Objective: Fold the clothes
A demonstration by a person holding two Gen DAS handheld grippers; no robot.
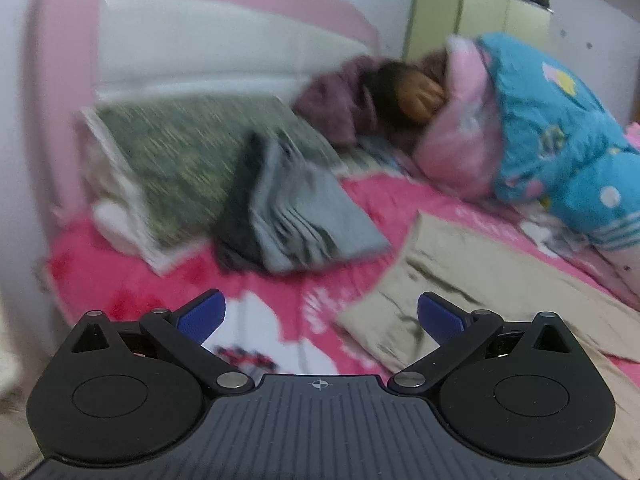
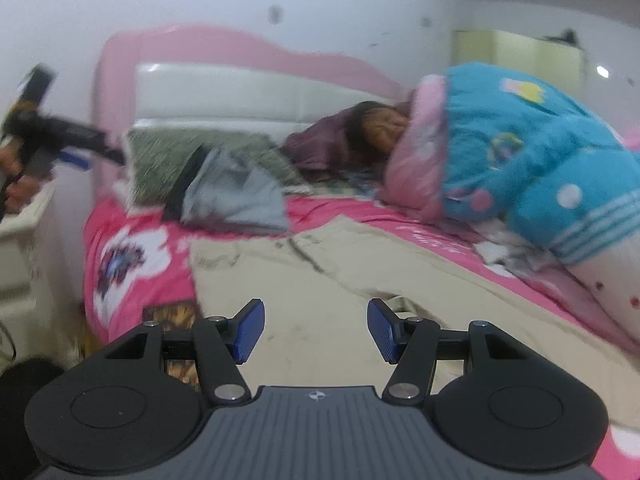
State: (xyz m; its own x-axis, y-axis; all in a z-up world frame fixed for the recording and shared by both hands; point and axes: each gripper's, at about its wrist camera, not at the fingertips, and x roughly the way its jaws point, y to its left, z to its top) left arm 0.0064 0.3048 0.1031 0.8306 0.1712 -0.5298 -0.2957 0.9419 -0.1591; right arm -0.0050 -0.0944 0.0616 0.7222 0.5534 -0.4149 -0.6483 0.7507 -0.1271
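A beige garment [image 2: 340, 280] lies spread flat on the pink bed sheet [image 2: 120, 224]; its near left corner shows in the left wrist view [image 1: 460, 280]. My left gripper [image 1: 320, 316] hovers open above the sheet, its right finger over the beige cloth's edge, nothing held. My right gripper [image 2: 316, 330] is open above the middle of the beige garment, holding nothing. A pile of folded grey and dark clothes [image 1: 296, 216] [image 2: 236, 196] rests against a green pillow [image 1: 180, 160]. The left gripper [image 2: 72, 148] also shows, blurred, at the far left of the right wrist view.
A person [image 2: 384, 128] lies at the head of the bed under a blue and pink quilt [image 2: 520, 152] along the right side. A pink and white headboard [image 1: 200, 40] stands behind. A white bedside table [image 2: 20, 240] is left of the bed, a pale cupboard [image 1: 480, 12] at the back right.
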